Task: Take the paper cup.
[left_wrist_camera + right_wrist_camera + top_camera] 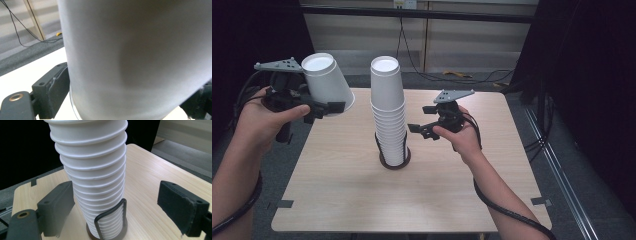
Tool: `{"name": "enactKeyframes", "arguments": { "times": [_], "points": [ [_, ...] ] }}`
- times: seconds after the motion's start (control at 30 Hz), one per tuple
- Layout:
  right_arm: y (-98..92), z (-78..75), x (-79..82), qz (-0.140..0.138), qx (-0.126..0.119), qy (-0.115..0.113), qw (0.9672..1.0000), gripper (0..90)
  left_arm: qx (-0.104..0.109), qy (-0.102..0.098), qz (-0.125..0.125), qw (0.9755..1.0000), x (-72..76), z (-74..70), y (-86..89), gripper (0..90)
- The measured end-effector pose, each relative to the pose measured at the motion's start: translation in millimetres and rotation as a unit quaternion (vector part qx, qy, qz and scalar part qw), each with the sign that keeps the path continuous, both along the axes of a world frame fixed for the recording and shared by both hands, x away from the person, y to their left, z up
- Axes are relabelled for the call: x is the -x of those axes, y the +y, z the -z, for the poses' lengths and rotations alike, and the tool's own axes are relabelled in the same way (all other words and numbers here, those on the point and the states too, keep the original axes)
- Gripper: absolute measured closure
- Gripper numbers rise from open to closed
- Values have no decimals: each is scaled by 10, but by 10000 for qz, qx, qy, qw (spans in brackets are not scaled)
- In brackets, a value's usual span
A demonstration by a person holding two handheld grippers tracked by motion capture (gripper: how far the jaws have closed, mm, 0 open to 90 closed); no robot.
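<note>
Left hand-held gripper point(125, 110) view is basically one blurry white cup point(135, 57) — top and rim cut off. Cup stack point(92, 175) ahead of the right hand-held gripper point(122, 212) loses its top too.

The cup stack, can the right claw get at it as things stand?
Probably yes. The right claw is open, holds nothing and faces the cup stack with only bare table around; the holder guards just the base.

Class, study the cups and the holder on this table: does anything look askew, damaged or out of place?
The stack of cups leans: in the right gripper view its upper cups sit off to one side of the wire holder at its base. The single cup gripped by the left tongs is tilted, bottom upward. Nothing looks spilled or damaged.
</note>
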State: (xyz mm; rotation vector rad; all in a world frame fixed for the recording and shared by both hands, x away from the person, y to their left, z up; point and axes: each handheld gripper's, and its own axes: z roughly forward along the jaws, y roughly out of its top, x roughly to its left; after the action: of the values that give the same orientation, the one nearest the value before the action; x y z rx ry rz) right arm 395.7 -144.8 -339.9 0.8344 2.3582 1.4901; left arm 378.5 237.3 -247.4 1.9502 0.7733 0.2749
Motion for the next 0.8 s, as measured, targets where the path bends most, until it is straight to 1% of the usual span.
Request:
{"name": "enactKeyframes", "arguments": {
  "times": [0.07,0.1,0.17,0.23,0.3,0.33,0.37,0.4,0.5,0.57,0.7,0.8],
  "points": [
    [-2,8,2,3,5,17,10000,136,36,36,71,10000,2,34,1,104],
    [-2,12,2,-2,0,20,10000,135,33,15,83,10000,5,48,-1,104],
    [-4,16,1,-5,2,13,10000,135,27,43,138,9999,11,71,-8,104],
    [-4,16,2,-9,-7,17,10000,135,6,-16,140,9999,19,85,-14,103],
    [-5,17,2,-5,-6,15,10000,135,36,-20,113,9999,25,100,-19,102],
    [-5,19,3,-8,-14,27,10000,135,11,-49,165,9999,26,107,-16,102],
    [-5,21,4,-11,-18,22,10000,135,55,-51,162,9998,33,121,-22,101],
    [-6,24,6,-14,-14,28,10000,135,33,-74,159,9998,36,134,-22,101],
    [-14,34,10,-10,-1,39,10000,136,-30,-61,246,9997,59,182,-47,102],
    [-21,41,9,-4,-4,38,10000,135,-103,-52,312,9994,79,208,-68,102],
    [-36,42,12,-3,7,31,10000,135,-145,3,369,9992,118,244,-110,104],
    [-46,40,22,-10,14,14,10000,135,-152,107,431,9989,153,276,-147,105]
  ]
}}
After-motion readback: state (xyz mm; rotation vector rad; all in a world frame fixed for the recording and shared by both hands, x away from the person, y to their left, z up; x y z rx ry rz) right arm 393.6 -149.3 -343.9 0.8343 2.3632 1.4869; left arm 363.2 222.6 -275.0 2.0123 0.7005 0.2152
